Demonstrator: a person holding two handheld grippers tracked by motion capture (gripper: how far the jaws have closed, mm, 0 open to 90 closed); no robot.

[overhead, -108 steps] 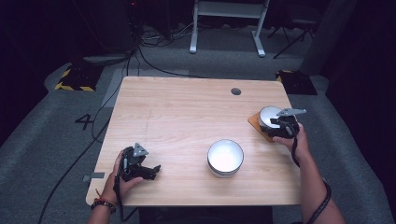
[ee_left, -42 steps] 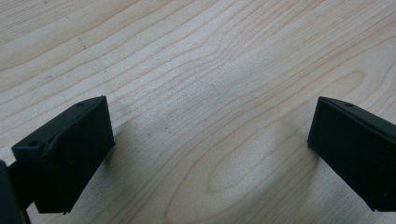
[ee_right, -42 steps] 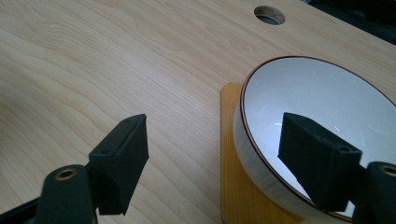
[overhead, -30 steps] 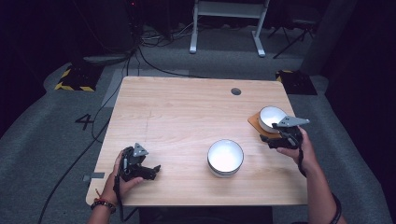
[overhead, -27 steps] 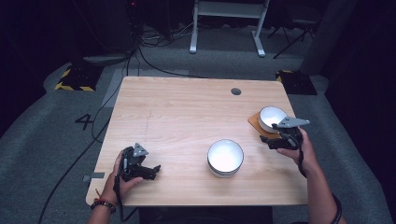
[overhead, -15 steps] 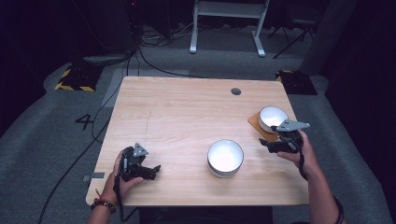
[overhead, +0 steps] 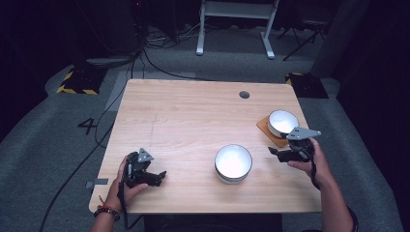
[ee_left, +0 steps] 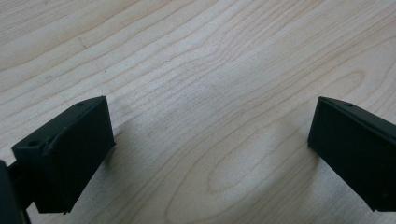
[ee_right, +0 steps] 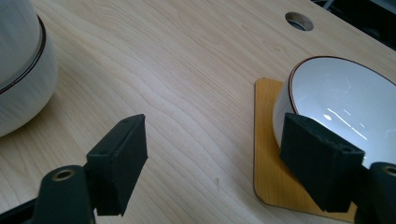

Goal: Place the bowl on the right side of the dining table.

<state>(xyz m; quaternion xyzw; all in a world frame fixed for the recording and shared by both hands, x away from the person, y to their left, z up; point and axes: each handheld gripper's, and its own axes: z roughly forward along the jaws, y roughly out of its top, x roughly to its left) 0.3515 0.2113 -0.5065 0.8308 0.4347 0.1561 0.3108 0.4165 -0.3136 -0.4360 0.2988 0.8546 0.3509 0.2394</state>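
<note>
A small white bowl [overhead: 282, 121] [ee_right: 343, 103] with a dark rim sits on an orange coaster [overhead: 265, 127] [ee_right: 273, 168] near the table's right edge. A larger white bowl [overhead: 233, 163] [ee_right: 21, 70] stands toward the front middle. My right gripper [overhead: 275, 152] [ee_right: 215, 163] is open just in front of the coaster, nothing between its jaws, pointing left toward the large bowl. My left gripper [overhead: 160, 175] [ee_left: 210, 140] rests open at the front left over bare wood, held by a hand.
The wooden table [overhead: 188, 121] has a round cable hole [overhead: 244, 94] [ee_right: 299, 21] at the back right. Cables and a desk frame [overhead: 236, 24] lie on the grey floor behind. The right forearm [overhead: 333, 203] comes in from the bottom right.
My right gripper has drawn back from the small bowl toward the table's front and turned left, leaving the bowl on its coaster. The left gripper has not moved.
</note>
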